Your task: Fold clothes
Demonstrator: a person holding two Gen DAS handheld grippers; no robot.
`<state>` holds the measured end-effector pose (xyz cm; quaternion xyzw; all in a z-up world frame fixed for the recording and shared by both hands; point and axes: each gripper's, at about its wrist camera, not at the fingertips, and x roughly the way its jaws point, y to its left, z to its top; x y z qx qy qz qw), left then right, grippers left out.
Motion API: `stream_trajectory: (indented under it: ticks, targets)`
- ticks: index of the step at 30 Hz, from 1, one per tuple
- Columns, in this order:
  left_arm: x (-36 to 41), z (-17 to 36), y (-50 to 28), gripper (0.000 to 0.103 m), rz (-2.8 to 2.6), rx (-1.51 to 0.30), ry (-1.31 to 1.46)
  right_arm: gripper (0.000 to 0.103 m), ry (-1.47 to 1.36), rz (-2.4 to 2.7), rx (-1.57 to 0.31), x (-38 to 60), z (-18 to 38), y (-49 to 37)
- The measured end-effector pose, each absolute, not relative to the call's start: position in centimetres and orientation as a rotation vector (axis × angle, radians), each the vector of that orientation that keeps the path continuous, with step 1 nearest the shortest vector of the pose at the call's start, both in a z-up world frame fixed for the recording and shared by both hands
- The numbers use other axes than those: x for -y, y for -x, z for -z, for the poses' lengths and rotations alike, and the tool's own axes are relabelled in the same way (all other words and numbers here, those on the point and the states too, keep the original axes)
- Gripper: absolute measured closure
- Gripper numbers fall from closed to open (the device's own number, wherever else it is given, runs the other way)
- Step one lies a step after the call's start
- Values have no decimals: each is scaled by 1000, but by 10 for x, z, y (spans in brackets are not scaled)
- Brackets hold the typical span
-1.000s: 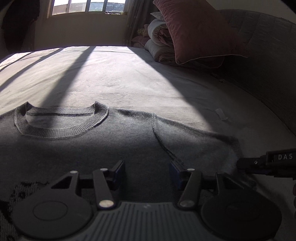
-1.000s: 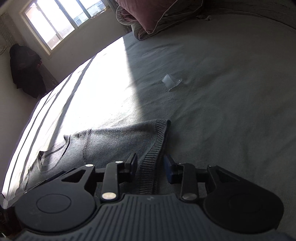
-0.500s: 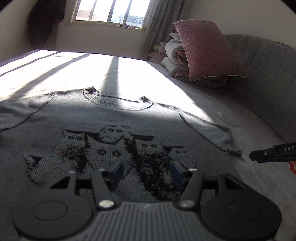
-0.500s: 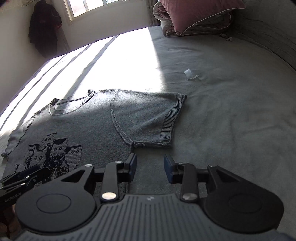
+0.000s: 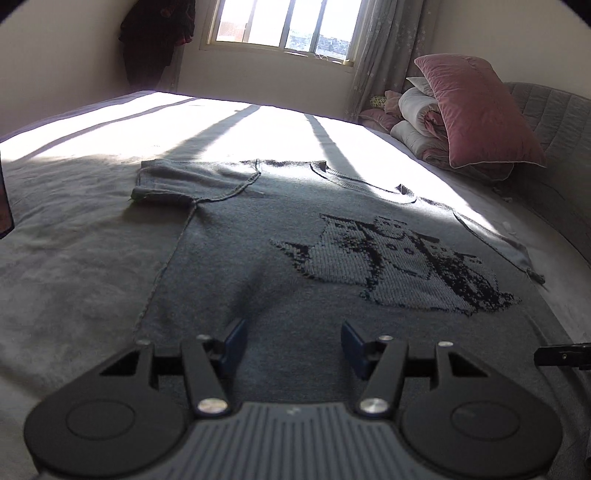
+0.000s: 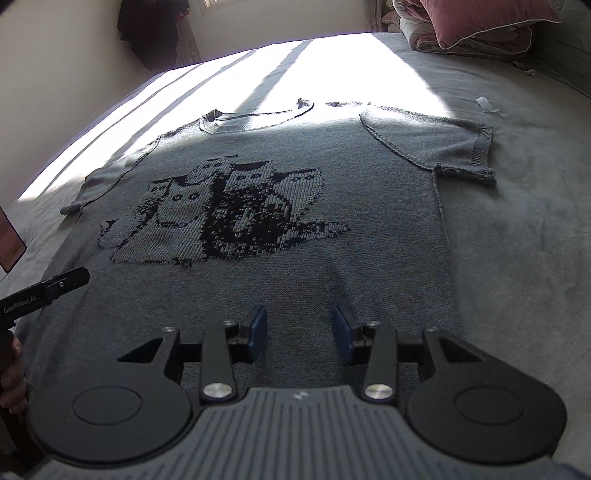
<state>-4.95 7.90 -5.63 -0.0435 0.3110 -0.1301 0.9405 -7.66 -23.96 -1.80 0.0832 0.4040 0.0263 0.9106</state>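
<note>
Sweater spread flat on the bed

The sweater (image 6: pixel 258 266) lies on the bed (image 6: pixel 517 240), collar toward the window (image 5: pixel 284 26). Both tongs, left (image 5: pixel 291 345) and right (image 6: pixel 299 332), sit over its hem; pillows (image 5: pixel 476 114) are stacked at the far right.

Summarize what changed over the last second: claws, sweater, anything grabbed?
Both claws pulled back from the collar and sleeve end toward the hem. The left claw went from over the neckline to the lower body; the right claw left the right sleeve cuff and now sits over the lower body too. Nothing gripped or released; both stay open. The sweater stays flat and unfolded on the bed.
</note>
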Motion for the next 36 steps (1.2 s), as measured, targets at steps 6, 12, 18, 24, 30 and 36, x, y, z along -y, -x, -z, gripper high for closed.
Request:
stream_trajectory:
  ticks: [6, 12, 18, 24, 30, 36]
  targets:
    - [-96, 49, 89, 43, 340, -703, -111, 59, -88, -60, -871, 252, 16, 140]
    - [-119, 41, 110, 43, 392, -780, -119, 59, -55, -73, -902, 266, 12, 185]
    - [-126, 33, 119, 42, 441, -882, -173, 58, -16, -79, -957, 274, 9, 210]
    - [-107, 19, 126, 36, 537, -998, -379, 56, 16, -79, -948, 284, -8, 208]
    - [-91, -3, 120, 28, 585, -944, -359, 50, -11, -76, -902, 300, -28, 184]
    - [-69, -15, 84, 28, 555, -905, -232, 46, -21, -54, -887, 312, -36, 151]
